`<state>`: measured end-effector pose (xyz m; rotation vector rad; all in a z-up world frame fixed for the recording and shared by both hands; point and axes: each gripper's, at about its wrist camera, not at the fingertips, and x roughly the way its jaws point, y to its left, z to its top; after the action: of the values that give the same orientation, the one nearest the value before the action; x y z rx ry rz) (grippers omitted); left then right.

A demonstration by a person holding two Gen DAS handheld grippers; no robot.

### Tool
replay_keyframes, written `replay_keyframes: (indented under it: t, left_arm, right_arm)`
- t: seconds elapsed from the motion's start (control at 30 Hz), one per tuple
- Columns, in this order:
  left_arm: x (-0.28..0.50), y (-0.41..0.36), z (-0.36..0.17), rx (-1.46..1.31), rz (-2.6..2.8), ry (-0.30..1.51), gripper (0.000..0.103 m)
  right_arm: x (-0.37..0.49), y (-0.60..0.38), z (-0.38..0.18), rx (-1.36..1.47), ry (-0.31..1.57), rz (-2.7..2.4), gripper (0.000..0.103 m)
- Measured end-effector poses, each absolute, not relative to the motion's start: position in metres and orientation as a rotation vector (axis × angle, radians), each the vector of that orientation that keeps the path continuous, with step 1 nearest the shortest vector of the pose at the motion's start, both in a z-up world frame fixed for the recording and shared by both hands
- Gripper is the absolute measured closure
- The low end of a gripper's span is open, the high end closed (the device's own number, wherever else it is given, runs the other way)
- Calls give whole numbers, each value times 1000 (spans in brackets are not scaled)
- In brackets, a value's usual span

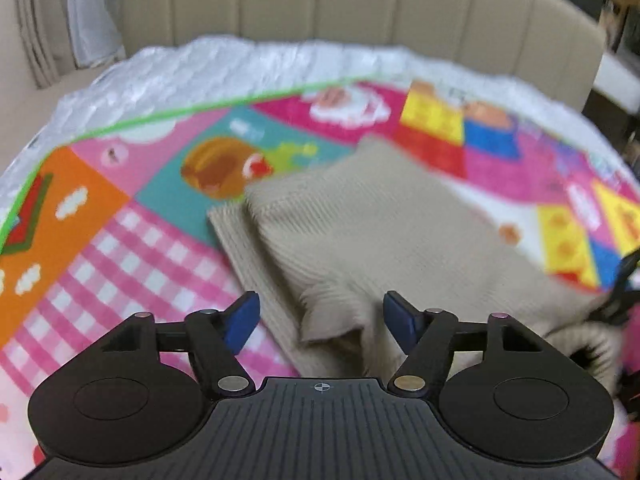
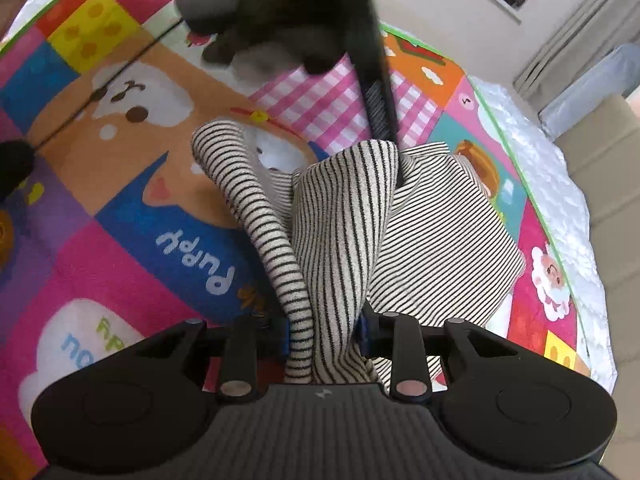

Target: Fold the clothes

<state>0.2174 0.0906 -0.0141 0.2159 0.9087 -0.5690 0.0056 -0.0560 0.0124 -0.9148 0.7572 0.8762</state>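
While the left gripper (image 1: 320,316) is hanging over the striped sweater (image 1: 360,232), its blue fingers (image 1: 242,322) are standing apart with nothing pinched; the sweater is lying on the bright play mat (image 1: 120,240) (its stripes are blurred here). Over in the right view, the right gripper (image 2: 324,336) is squeezing a bunched-up part of the sweater (image 2: 336,240), lifting it above the mat (image 2: 120,240).
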Motion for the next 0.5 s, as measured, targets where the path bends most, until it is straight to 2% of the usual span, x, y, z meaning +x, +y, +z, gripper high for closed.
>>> replay_keyframes:
  t: [0.27,0.5]
  left_arm:
    - [231,103,-39,181,-568,960,25]
    - [240,116,-42,79,-586,962,23]
  right_arm:
    - [25,-48,26,-951,782,894,75]
    - [62,-39,59,-956,794,878,75]
